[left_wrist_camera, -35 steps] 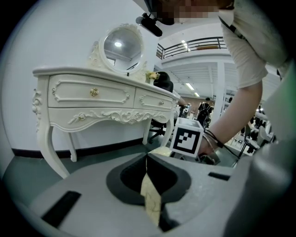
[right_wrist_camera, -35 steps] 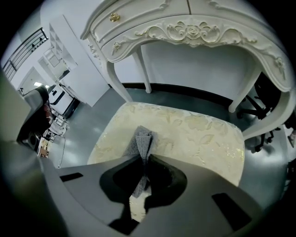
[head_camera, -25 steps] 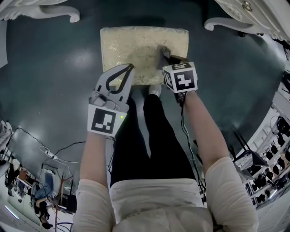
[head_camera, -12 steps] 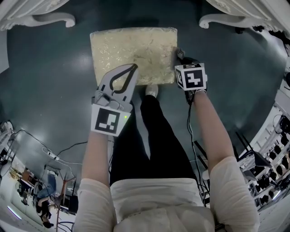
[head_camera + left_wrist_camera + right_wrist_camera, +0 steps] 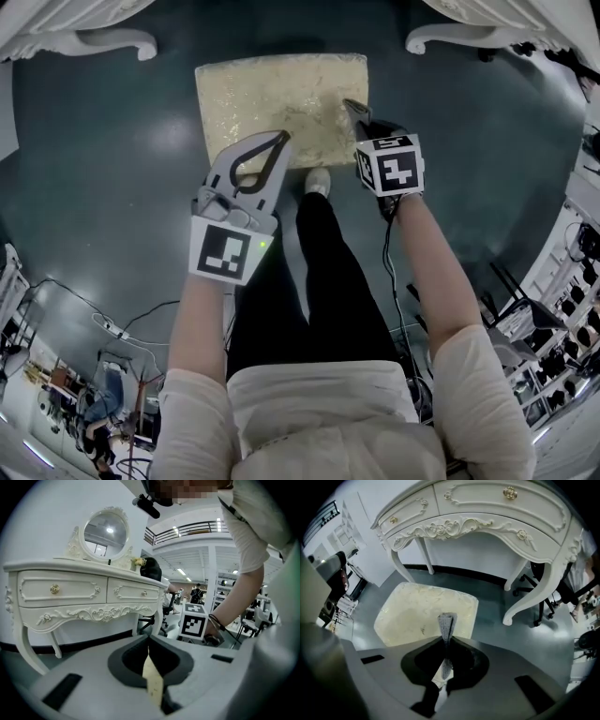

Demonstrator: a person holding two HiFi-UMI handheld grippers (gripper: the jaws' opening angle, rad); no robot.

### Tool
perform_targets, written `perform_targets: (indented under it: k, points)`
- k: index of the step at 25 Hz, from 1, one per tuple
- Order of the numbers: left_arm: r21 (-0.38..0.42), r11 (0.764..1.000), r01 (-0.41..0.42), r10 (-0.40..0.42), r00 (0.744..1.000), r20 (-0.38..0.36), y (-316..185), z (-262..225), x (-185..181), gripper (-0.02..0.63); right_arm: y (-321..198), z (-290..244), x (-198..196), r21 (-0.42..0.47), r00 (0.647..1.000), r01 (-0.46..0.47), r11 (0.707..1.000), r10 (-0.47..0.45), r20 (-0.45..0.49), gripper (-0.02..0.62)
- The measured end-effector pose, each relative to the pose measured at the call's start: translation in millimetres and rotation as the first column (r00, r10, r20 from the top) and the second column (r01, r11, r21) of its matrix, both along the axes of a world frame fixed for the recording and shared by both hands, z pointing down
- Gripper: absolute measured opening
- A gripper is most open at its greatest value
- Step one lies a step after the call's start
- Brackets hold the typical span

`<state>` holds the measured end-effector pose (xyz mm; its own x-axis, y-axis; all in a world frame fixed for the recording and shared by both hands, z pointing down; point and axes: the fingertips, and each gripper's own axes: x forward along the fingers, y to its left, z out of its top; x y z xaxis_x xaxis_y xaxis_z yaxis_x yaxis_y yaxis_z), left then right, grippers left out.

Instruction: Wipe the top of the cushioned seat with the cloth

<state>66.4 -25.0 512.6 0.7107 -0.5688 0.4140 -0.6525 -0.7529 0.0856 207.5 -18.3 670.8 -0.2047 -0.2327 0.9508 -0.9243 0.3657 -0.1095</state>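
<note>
The cream cushioned seat (image 5: 272, 98) stands on the dark floor in front of the person's legs. It also fills the middle left of the right gripper view, as the seat (image 5: 417, 613). My right gripper (image 5: 354, 111) is shut on a grey cloth (image 5: 351, 106) over the seat's right edge. In its own view, the cloth (image 5: 446, 623) sticks up from between the jaws of the right gripper (image 5: 445, 644). My left gripper (image 5: 277, 139) hovers at the seat's near edge, shut with nothing in it. In its own view, the left gripper (image 5: 150, 644) points level at the room.
A white carved dressing table (image 5: 487, 517) stands just behind the seat, and its curved legs (image 5: 441, 37) flank the seat's far side. The table (image 5: 84, 592) carries a round mirror (image 5: 105, 531). Office chairs and cables lie farther right and behind the person.
My right gripper carried the cloth from the middle of the seat out to its right edge, then came back slightly. The left gripper stayed at the near edge.
</note>
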Motion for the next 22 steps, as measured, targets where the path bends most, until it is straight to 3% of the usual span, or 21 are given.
perform_targets:
  k: [3,8,12,22]
  points:
    - [0.009,1.000,-0.002,0.002,1.000,0.007,6,-4,-28,0.003,11,-8,-43,0.000,0.999,0.000,1.000,0.000,0.052,0.029]
    - [-0.008,0.999,0.034,-0.034,0.999,0.019,14,0,-94,0.003,32,-3,-136,-0.015,0.991,0.087,0.996,-0.085,0.104,0.029]
    - [-0.024,0.998,0.063,-0.062,0.997,0.038,22,2,-140,0.003,56,2,-198,-0.060,0.982,0.086,0.995,-0.074,0.176,0.029]
    - [-0.054,0.995,0.087,-0.083,0.995,0.062,30,20,-195,0.003,81,18,-280,-0.126,0.951,0.077,0.989,-0.035,0.307,0.029]
